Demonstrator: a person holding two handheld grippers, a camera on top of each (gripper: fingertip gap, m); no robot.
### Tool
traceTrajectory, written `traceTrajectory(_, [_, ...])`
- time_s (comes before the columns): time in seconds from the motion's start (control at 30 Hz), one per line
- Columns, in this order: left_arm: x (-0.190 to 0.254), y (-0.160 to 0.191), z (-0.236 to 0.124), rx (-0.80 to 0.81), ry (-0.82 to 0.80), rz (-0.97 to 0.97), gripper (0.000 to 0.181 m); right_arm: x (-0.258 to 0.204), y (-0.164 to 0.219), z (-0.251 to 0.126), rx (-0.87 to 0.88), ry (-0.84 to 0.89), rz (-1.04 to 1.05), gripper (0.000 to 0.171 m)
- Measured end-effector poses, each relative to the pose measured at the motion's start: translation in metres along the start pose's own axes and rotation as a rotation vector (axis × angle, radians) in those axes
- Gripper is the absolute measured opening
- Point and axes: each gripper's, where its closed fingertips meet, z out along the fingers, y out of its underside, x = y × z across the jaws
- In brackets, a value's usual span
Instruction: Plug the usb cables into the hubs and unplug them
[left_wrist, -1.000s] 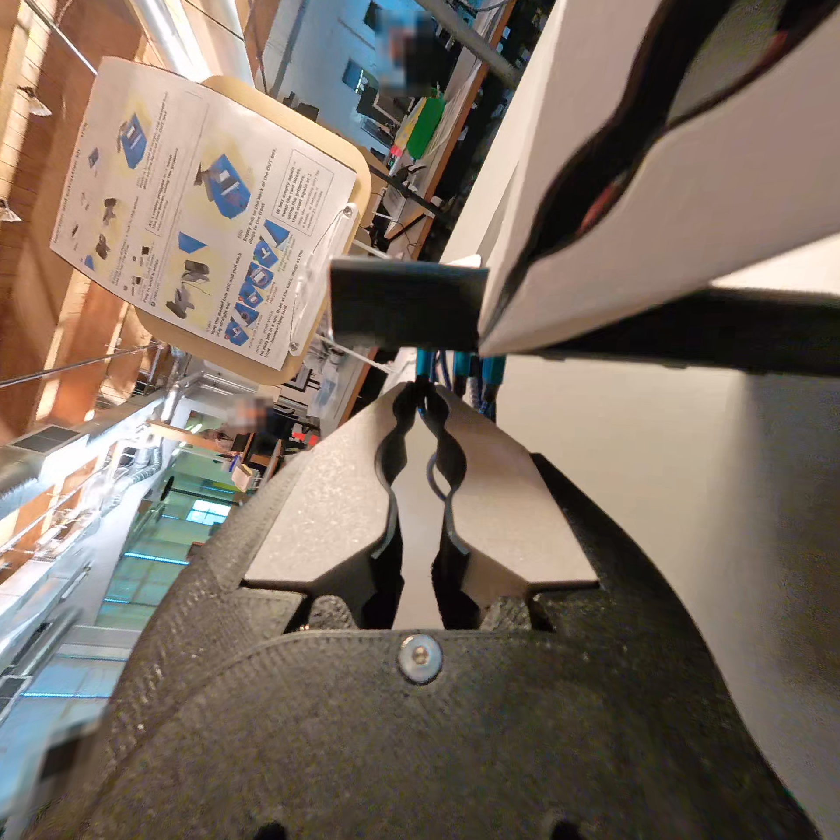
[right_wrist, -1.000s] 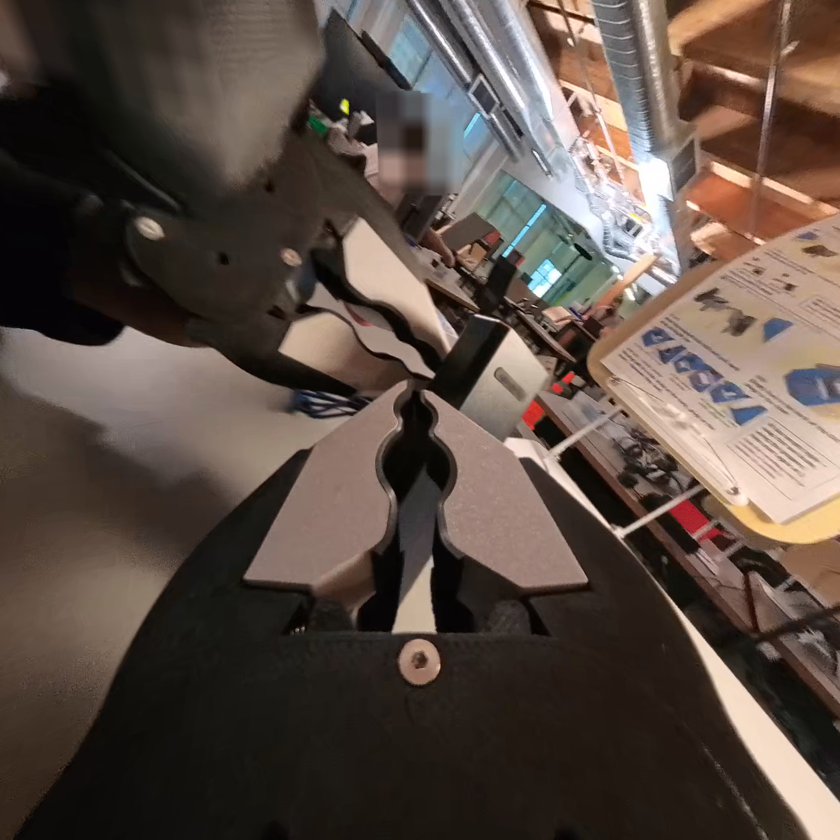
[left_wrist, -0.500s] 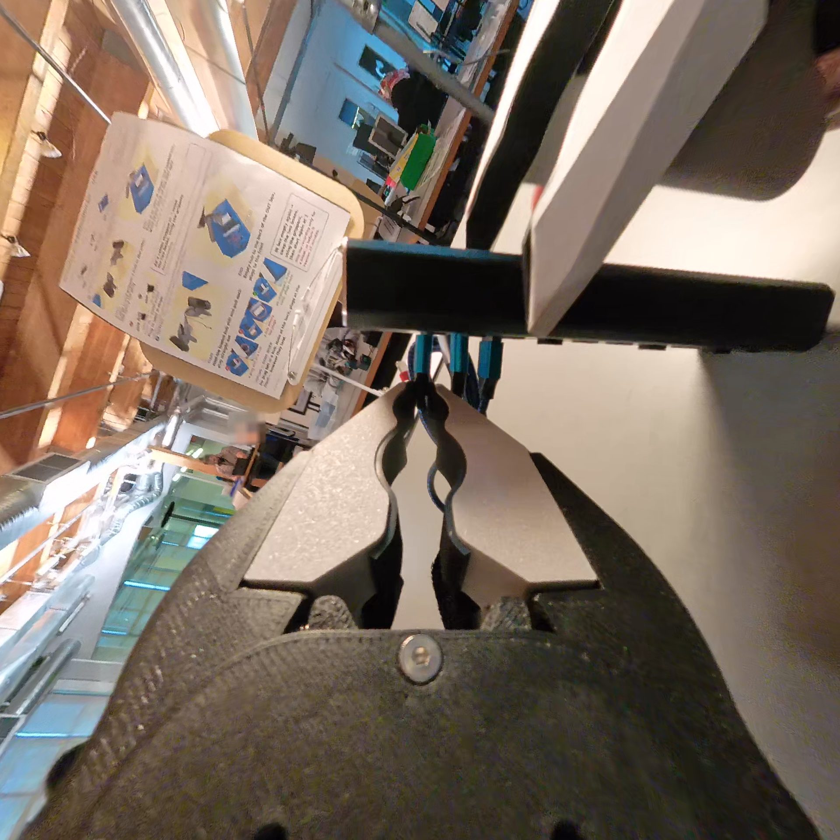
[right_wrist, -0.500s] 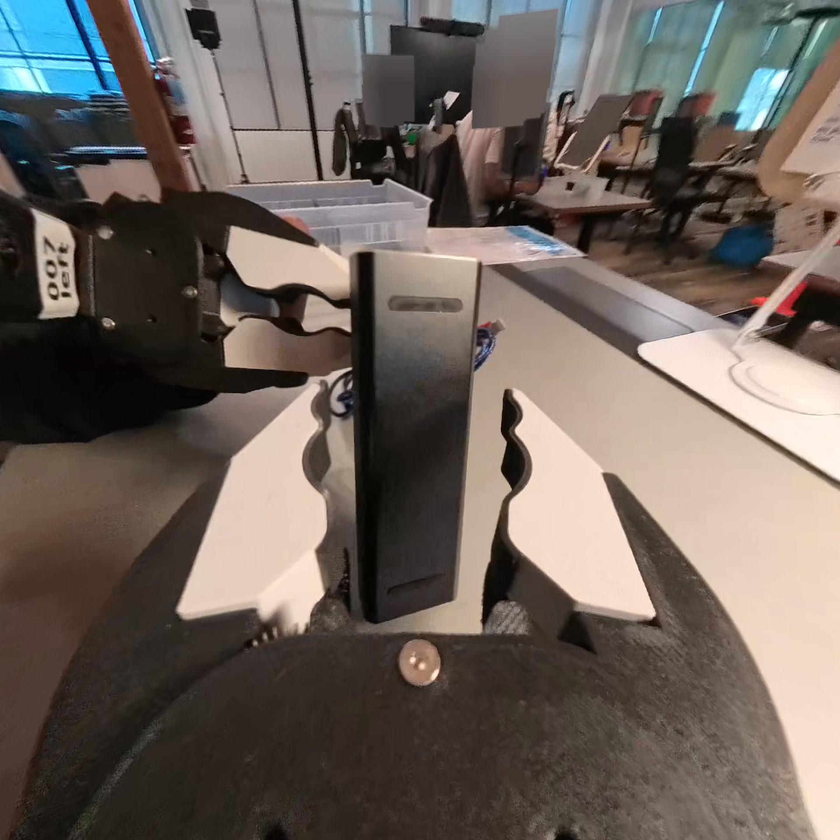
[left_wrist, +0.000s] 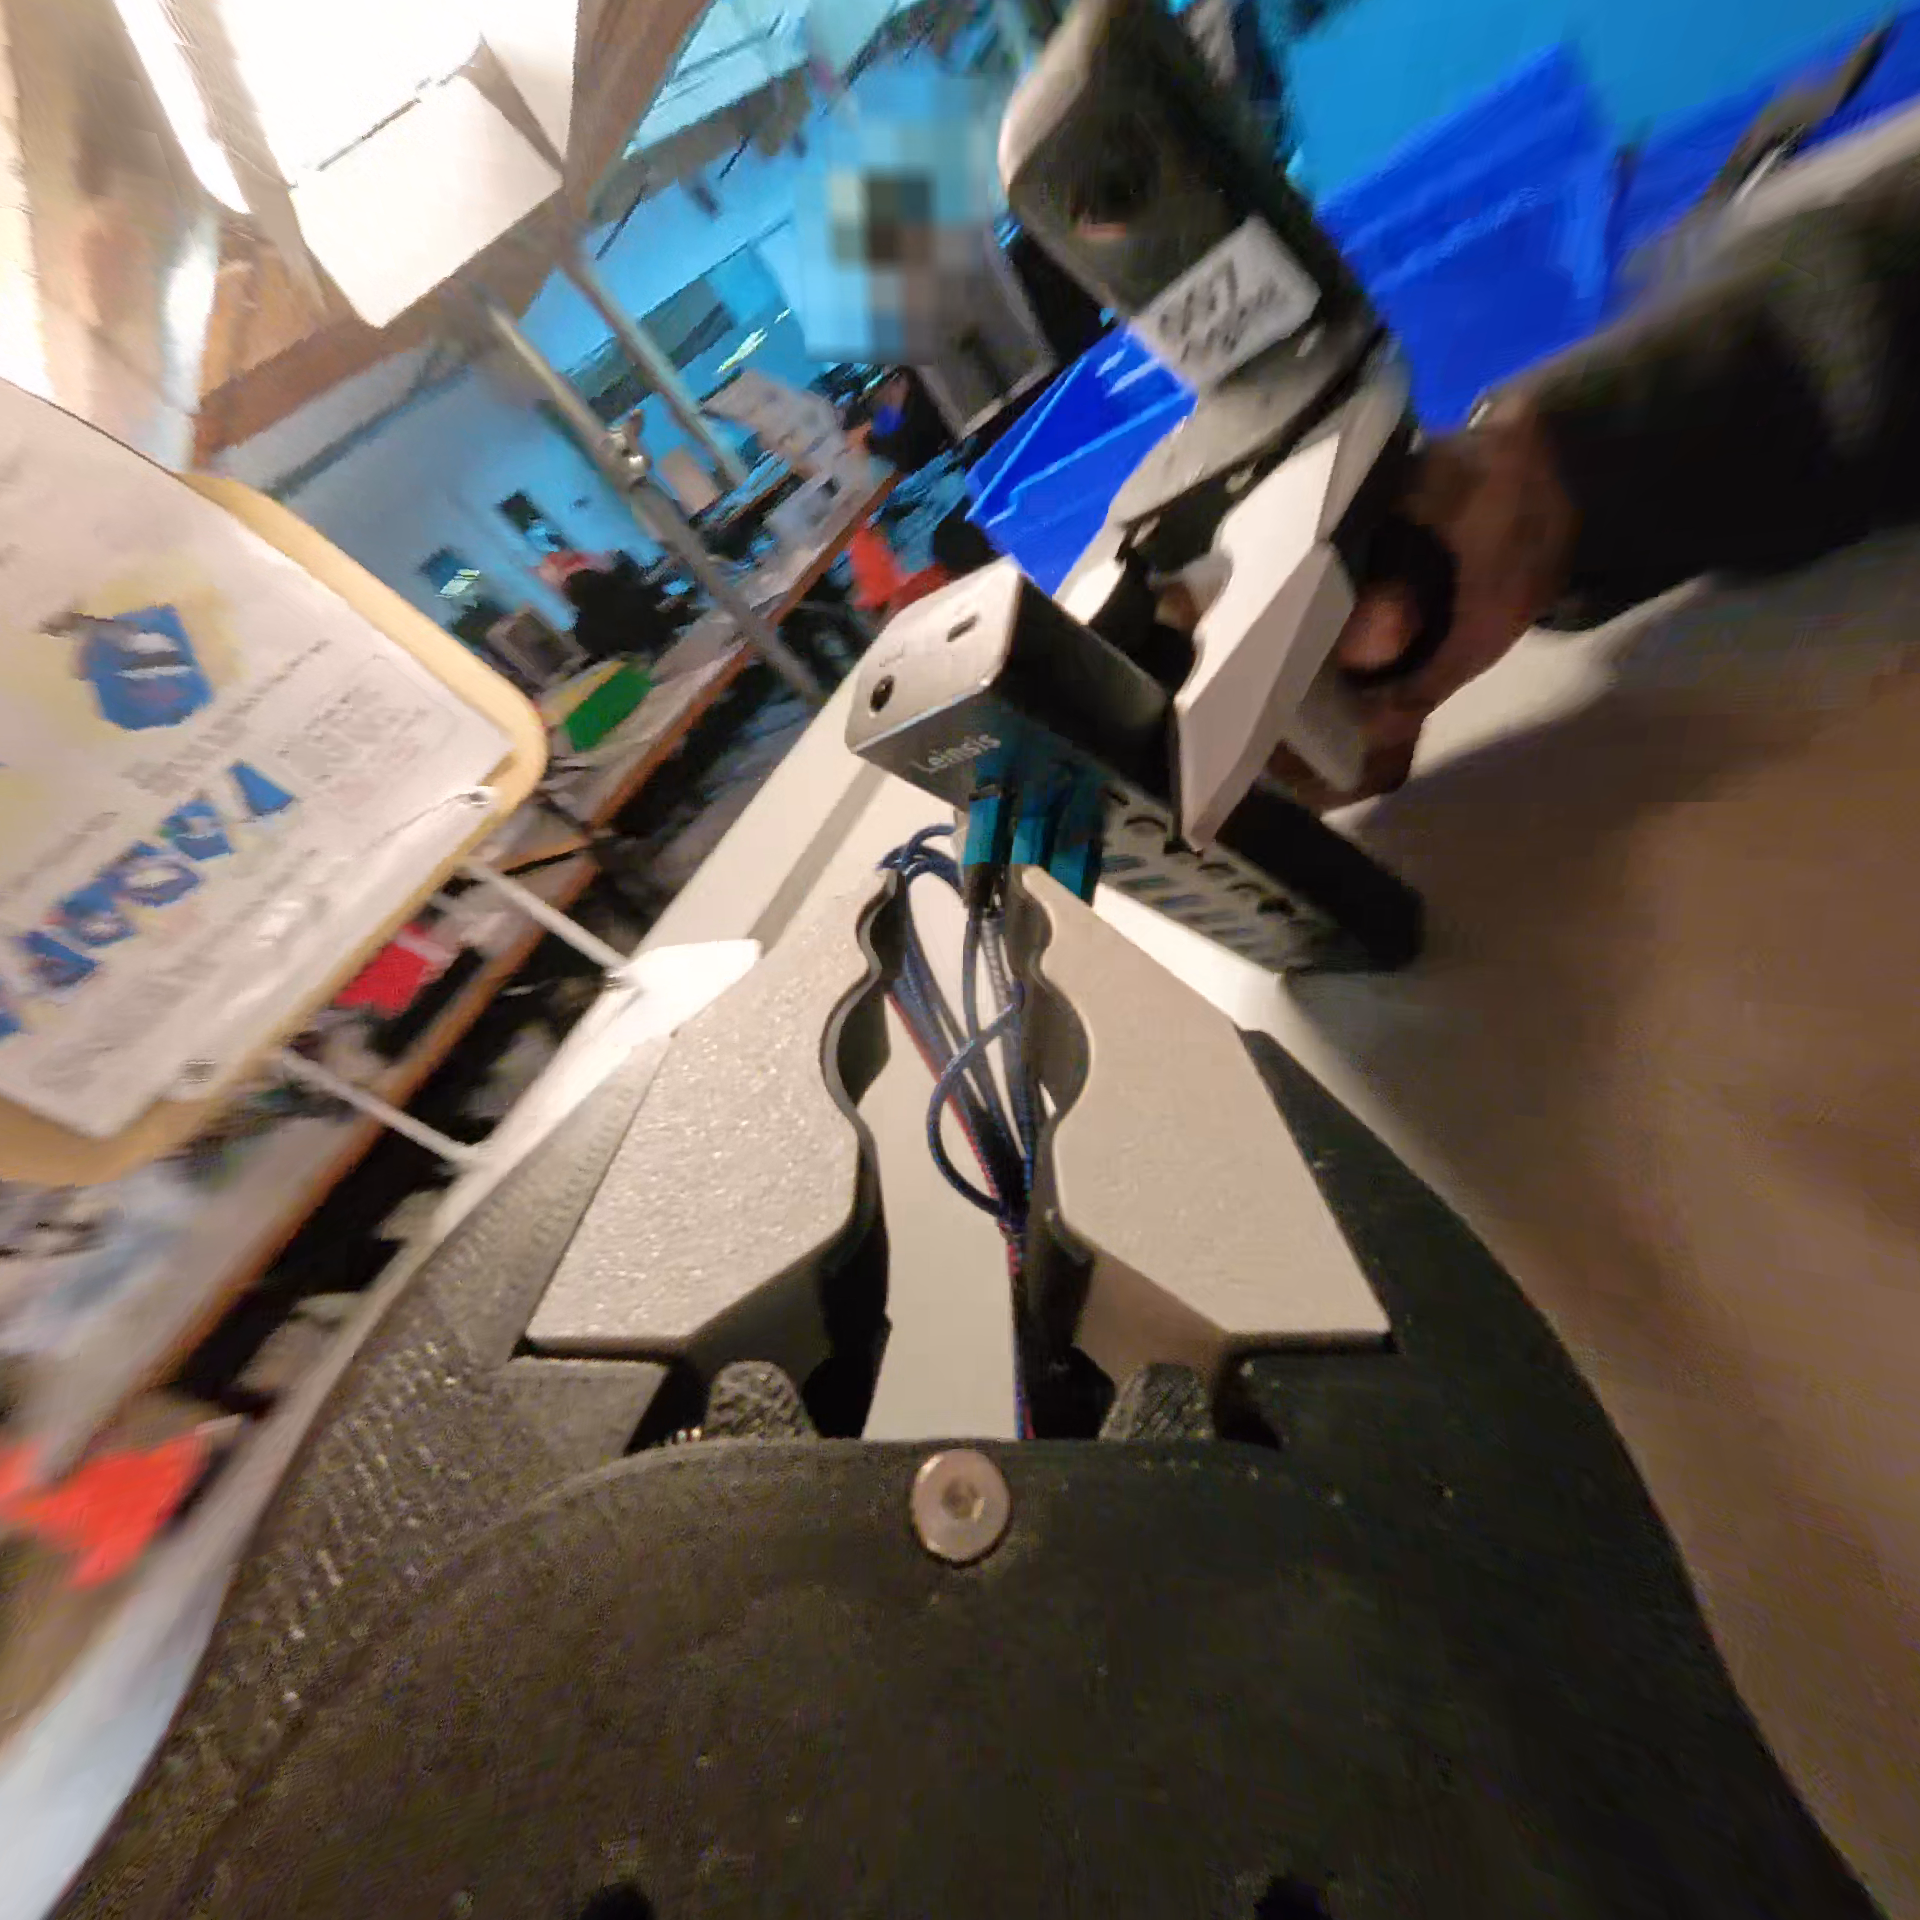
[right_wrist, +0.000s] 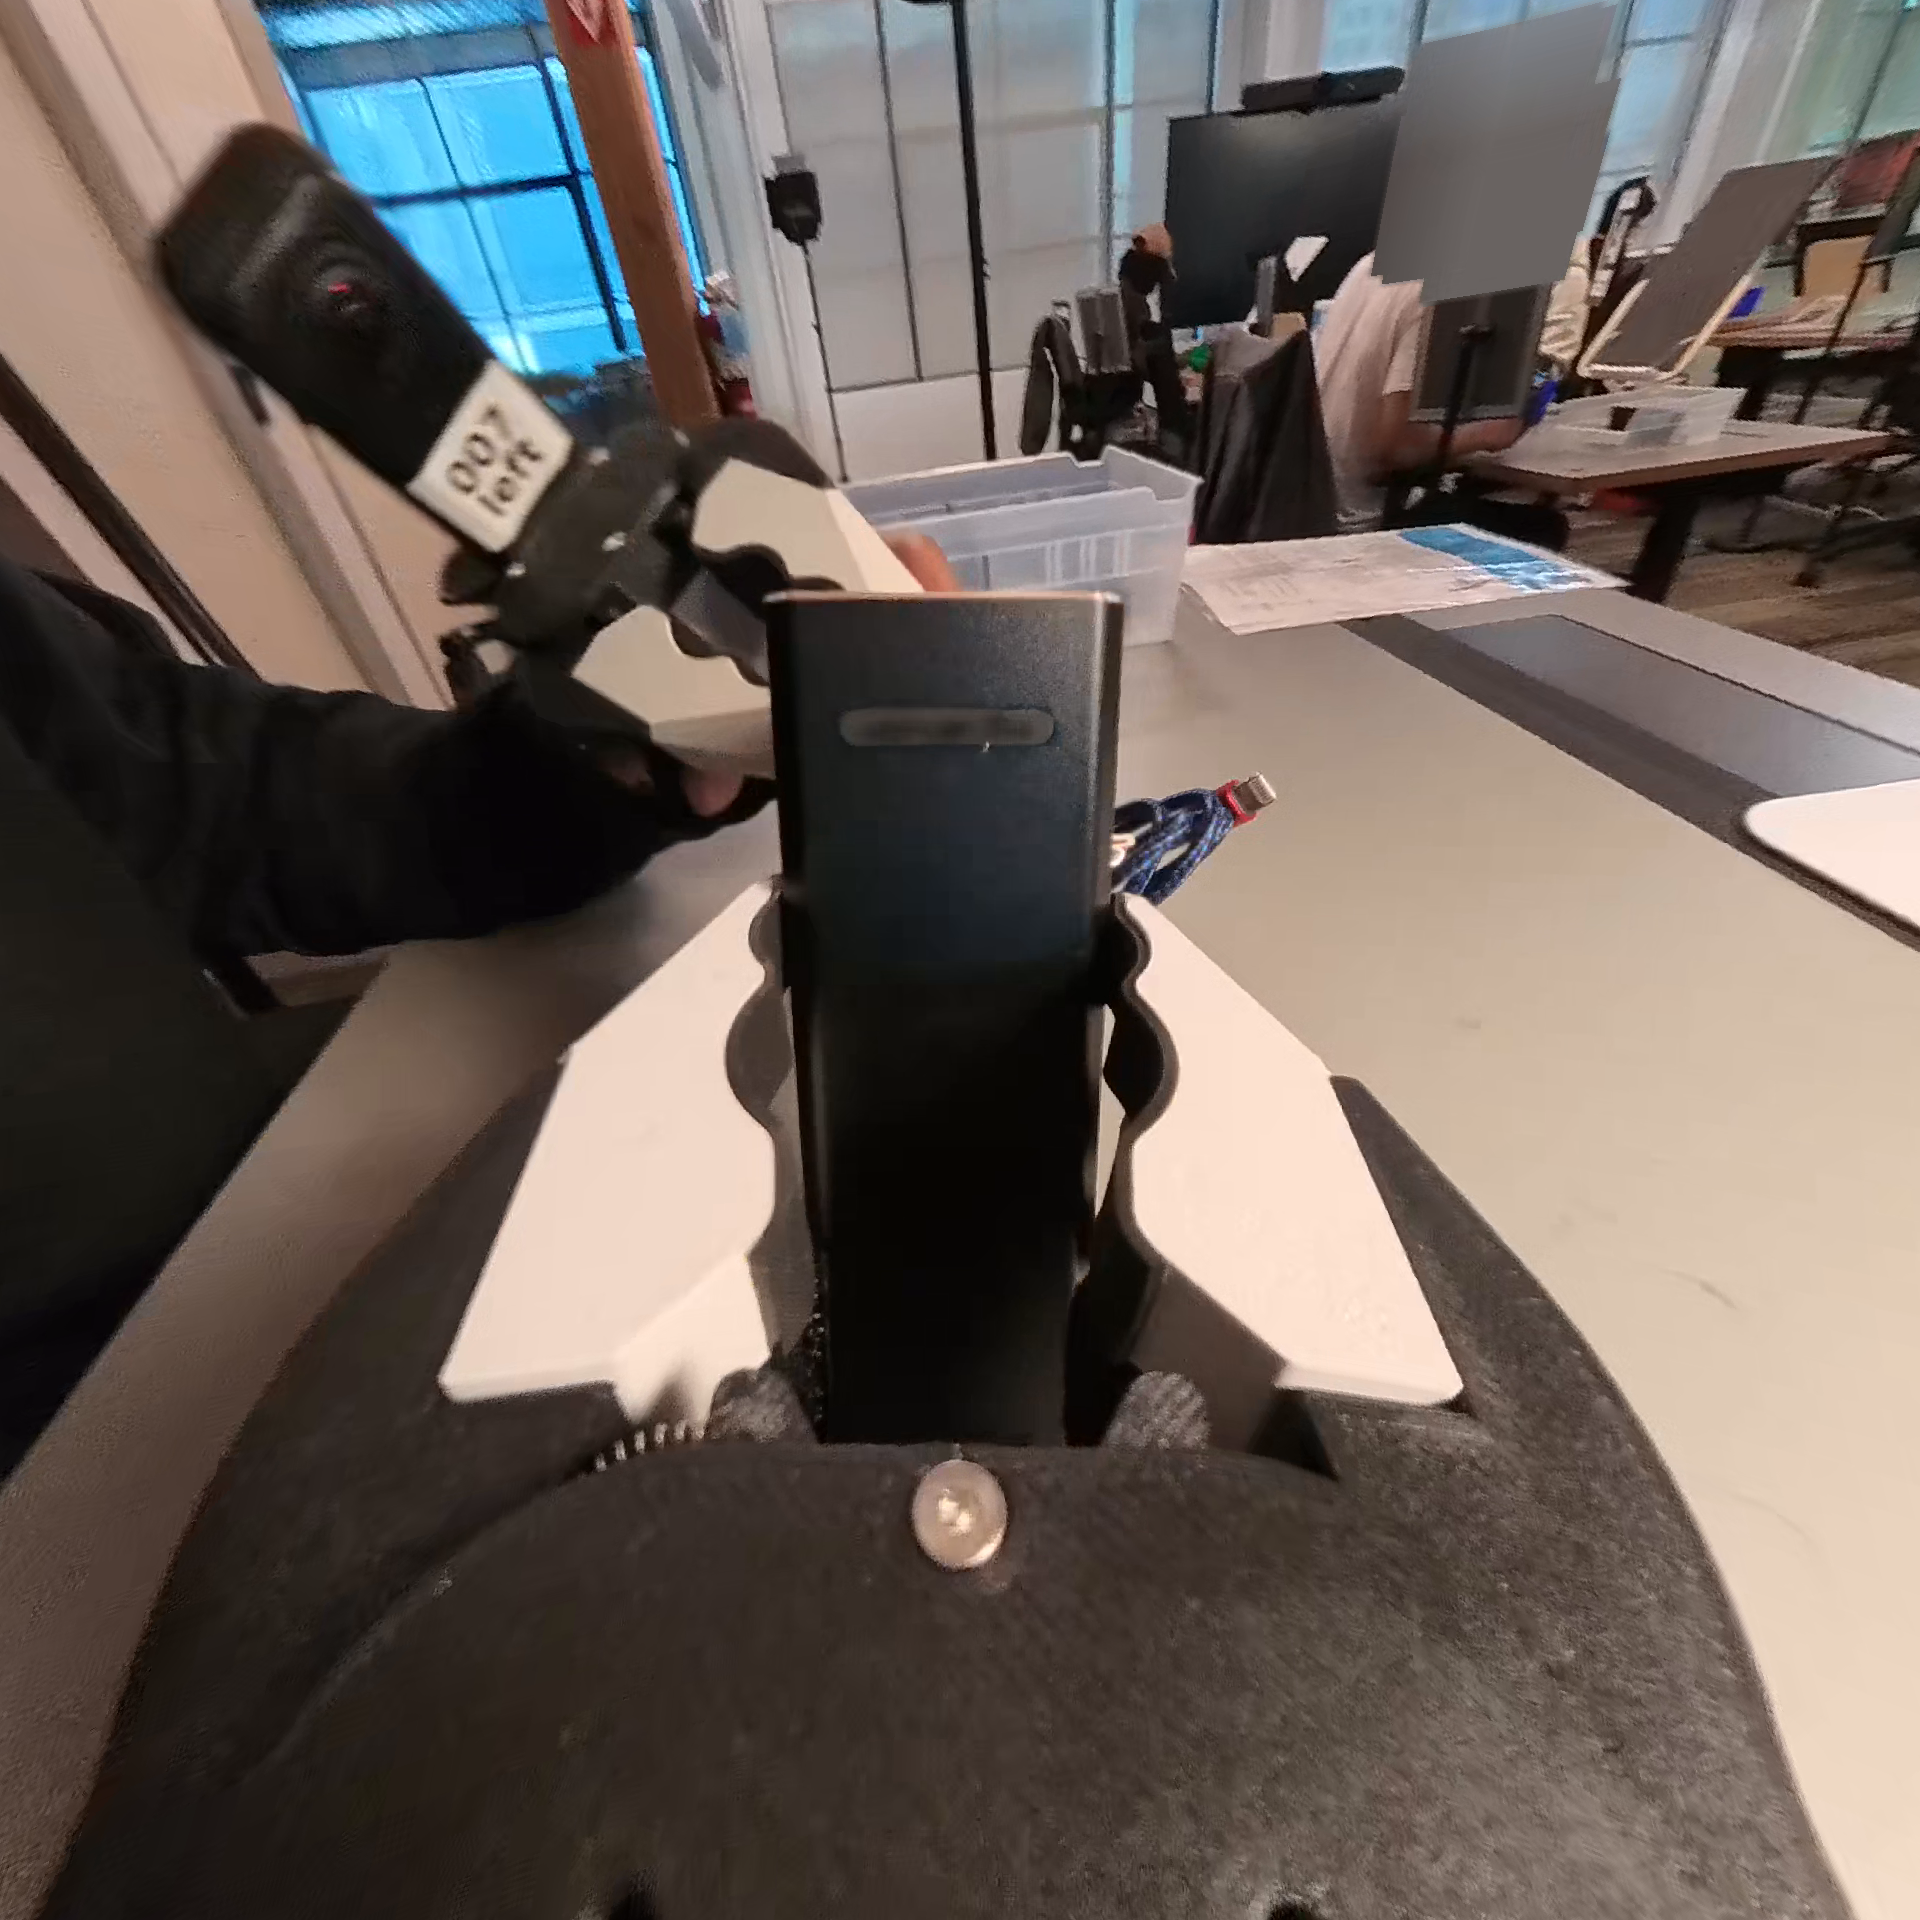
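Hub (right_wrist: 940, 935) newly clamped, plugs (left_wrist: 1023, 836) blurred

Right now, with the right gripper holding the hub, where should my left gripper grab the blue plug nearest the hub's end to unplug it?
Probably the blue plug's rigid shell, not its braided cable. Come from the cable side, in line with the plug: it stands straight out of the hub, and the right gripper clamps the hub farther along.
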Motion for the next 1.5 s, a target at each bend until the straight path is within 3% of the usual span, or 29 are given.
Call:
traceTrajectory(0.03, [0.001, -0.003, -0.002, 0.024, 0.047, -0.076, 0.022, -0.003, -0.002, -0.002, 0.013, -0.028, 0.009, 0.058])
traceTrajectory(0.17, [0.011, -0.006, -0.003, 0.068, 0.212, -0.323, 0.022, -0.019, -0.01, -0.005, 0.062, -0.15, 0.04, 0.058])
traceTrajectory(0.3, [0.027, -0.007, -0.001, 0.077, 0.312, -0.398, 0.018, -0.029, -0.01, -0.002, 0.068, -0.203, 0.049, 0.058])
traceTrajectory(0.6, [0.026, -0.003, 0.003, 0.033, 0.268, -0.356, 0.01, -0.028, 0.005, 0.002, -0.012, -0.165, -0.007, 0.059])
traceTrajectory(0.9, [0.026, -0.003, 0.003, -0.04, 0.226, -0.302, 0.009, -0.022, -0.022, -0.009, 0.063, -0.056, -0.106, 0.055])
traceTrajectory(1.5, [0.029, -0.007, 0.003, -0.039, 0.227, -0.343, 0.008, -0.024, -0.028, -0.007, 0.117, -0.098, -0.014, 0.055])
